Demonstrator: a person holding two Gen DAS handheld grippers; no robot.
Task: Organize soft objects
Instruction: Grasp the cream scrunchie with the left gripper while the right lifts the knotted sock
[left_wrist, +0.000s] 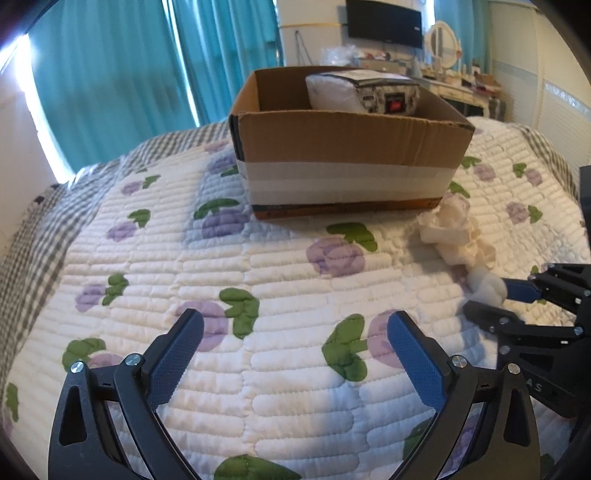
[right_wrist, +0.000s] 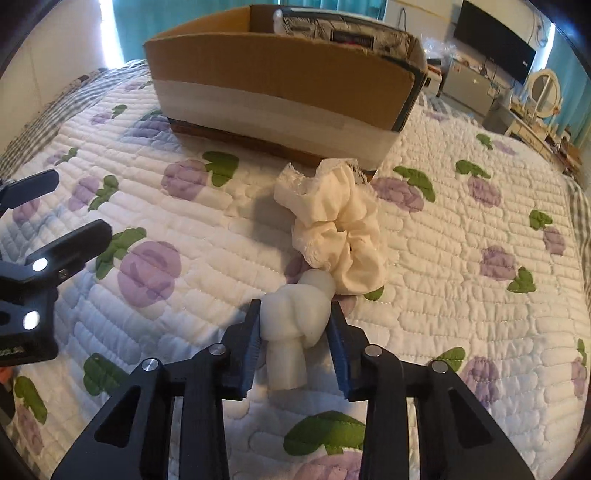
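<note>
A knotted white soft roll (right_wrist: 295, 317) lies on the quilted bed, and my right gripper (right_wrist: 295, 332) is shut on it; it also shows in the left wrist view (left_wrist: 487, 286). A crumpled cream lace cloth (right_wrist: 336, 225) lies just beyond the knot, close to the box; the left wrist view shows it too (left_wrist: 454, 232). An open cardboard box (left_wrist: 347, 147) stands on the bed and holds a wrapped white package (left_wrist: 354, 92). My left gripper (left_wrist: 295, 332) is open and empty above the quilt, to the left of the right gripper (left_wrist: 491, 302).
The bed is covered by a white quilt (left_wrist: 221, 295) with purple flowers and green leaves. Teal curtains (left_wrist: 129, 74) hang behind it. A dresser with a mirror (left_wrist: 443, 40) and a dark screen (left_wrist: 384, 22) stand far behind the box.
</note>
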